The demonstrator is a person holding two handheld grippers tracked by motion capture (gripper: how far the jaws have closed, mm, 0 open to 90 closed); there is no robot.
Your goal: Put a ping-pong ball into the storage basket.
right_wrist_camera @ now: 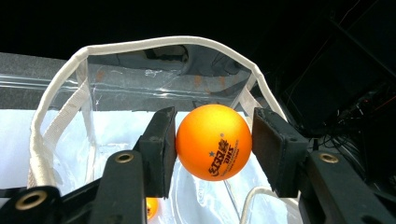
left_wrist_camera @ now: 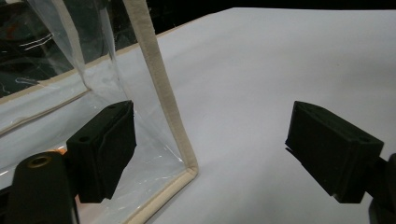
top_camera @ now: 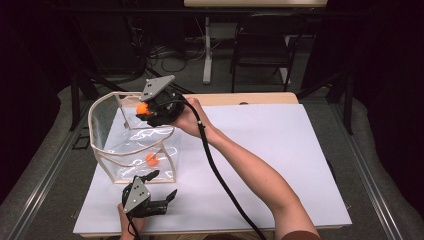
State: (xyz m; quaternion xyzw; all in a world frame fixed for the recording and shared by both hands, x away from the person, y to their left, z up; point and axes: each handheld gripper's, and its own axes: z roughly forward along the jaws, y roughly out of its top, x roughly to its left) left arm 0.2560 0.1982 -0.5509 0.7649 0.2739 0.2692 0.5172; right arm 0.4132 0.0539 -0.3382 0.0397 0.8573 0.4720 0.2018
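Here, nearest to me, I have the left hand-held gripper (top_camera: 159,186) resting on the white bench (top_camera: 280,165) just in front of the clear bag (top_camera: 107,150), its jaws spread wide and released, with the bag's cream-edged front corner standing between them untouched. Farther off, inside the bag, a second orange ball (top_camera: 151,159) lies on its floor. Beyond that, over the bag's open top, my right hand-held gripper (right_wrist_camera: 214,142) is clenched on an orange ball (right_wrist_camera: 214,142).
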